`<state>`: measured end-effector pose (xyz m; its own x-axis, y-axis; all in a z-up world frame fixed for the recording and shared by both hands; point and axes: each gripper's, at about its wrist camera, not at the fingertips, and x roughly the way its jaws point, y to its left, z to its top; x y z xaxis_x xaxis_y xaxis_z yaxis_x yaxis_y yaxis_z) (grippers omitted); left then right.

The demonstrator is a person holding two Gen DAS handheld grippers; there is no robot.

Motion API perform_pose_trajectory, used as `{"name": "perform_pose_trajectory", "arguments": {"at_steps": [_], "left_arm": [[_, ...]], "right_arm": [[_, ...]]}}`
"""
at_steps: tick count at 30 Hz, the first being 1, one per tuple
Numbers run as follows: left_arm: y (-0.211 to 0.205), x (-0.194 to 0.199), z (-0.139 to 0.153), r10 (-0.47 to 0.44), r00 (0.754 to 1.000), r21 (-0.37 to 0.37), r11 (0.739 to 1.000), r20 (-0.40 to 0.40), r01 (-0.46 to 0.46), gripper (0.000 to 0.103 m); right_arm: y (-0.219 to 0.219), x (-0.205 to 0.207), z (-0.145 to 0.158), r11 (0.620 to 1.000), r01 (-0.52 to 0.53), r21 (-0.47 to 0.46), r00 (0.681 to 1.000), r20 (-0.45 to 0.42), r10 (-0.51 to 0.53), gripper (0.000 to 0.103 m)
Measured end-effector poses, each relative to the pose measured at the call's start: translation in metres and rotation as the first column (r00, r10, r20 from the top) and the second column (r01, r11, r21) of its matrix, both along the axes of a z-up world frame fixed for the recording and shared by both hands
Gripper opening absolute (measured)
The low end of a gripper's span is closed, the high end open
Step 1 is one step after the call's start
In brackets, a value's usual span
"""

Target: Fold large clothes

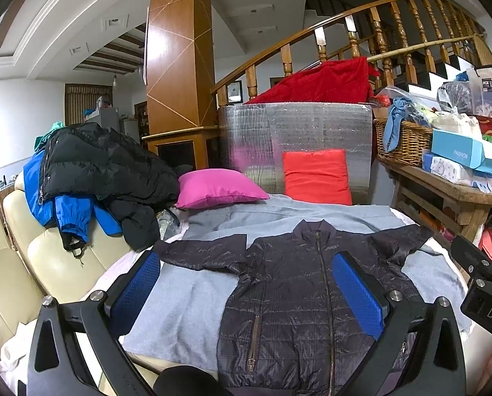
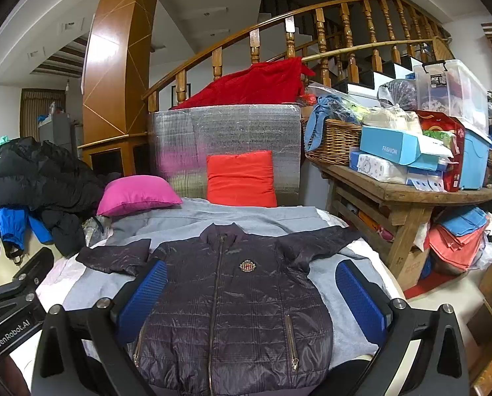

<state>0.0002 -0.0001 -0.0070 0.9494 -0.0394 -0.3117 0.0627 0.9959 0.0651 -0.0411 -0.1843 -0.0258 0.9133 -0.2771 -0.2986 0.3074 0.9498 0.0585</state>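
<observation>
Left wrist view: a dark quilted jacket (image 1: 298, 290) lies flat, front up and zipped, sleeves spread, on a grey blanket (image 1: 180, 303) over a cream sofa (image 1: 48, 264). The left gripper (image 1: 249, 293) hovers above the jacket's lower half, fingers wide apart, holding nothing. In the right wrist view, the right gripper (image 2: 249, 300) does likewise, also spread and empty. A pink cushion (image 1: 217, 188) and a red cushion (image 1: 316, 178) sit behind.

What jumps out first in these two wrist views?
A dark quilted jacket lies zipped and spread flat on a grey blanket, front and centre, with the open left gripper and right gripper hovering over it. Behind it a pink pillow and a red-orange pillow pop against the silver backing. Left of the jacket, a heap of black and blue coats sits on the cream sofa.
</observation>
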Motion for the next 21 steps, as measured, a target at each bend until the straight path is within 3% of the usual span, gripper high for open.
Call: {"name": "perform_pose_trajectory", "arguments": {"at_steps": [21], "left_arm": [[0.015,0.015,-0.006,0.036,0.999,-0.008,0.999,-0.034,-0.036,0.103]], "right_arm": [[0.005,0.019,-0.005,1.0,-0.029,0.005,0.999,-0.044,0.029,0.103]]}}
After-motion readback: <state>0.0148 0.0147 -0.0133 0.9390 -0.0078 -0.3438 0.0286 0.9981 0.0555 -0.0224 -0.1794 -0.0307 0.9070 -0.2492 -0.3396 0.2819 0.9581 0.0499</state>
